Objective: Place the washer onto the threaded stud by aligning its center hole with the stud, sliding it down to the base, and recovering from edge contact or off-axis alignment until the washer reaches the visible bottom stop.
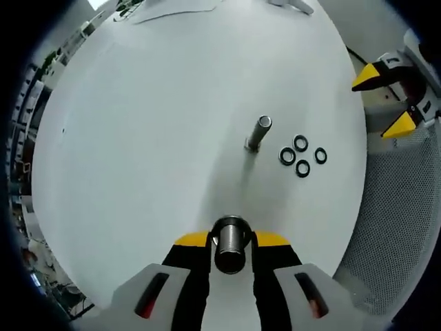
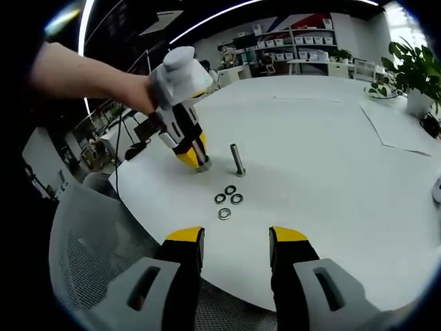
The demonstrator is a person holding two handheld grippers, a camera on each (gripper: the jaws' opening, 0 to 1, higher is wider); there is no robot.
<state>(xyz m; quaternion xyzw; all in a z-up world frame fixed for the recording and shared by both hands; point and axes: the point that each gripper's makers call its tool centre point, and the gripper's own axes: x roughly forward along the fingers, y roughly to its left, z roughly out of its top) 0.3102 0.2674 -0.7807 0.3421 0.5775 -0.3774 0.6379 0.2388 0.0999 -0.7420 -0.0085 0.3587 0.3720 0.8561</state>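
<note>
In the left gripper view, the left gripper (image 1: 231, 243) is closed tight on a short fat threaded piece (image 1: 231, 246), which stands on end between its yellow tips, near the edge of the round white desk (image 1: 151, 131). Farther in on the desk stands the threaded stud (image 1: 258, 133), a thin metal post. Just beside it lie four washers (image 1: 302, 156) in a small bunch, flat on the desk. None of them is on the stud. The right gripper (image 1: 386, 96) shows past the desk edge, over a grey mesh chair (image 1: 393, 227), and its yellow tips are wide apart.

In the right gripper view, the right gripper (image 2: 234, 238) is wide open with nothing in it, held over the near edge of the desk (image 2: 344, 158). The washers (image 2: 229, 198) lie near that edge, with the stud (image 2: 237, 159) just behind them. A hand (image 2: 141, 93) holds the left gripper (image 2: 193, 155) down on the desk beside the stud. A sheet of paper (image 2: 400, 127) lies at the far right edge, beside a potted plant (image 2: 413, 79). No writing can be read.
</note>
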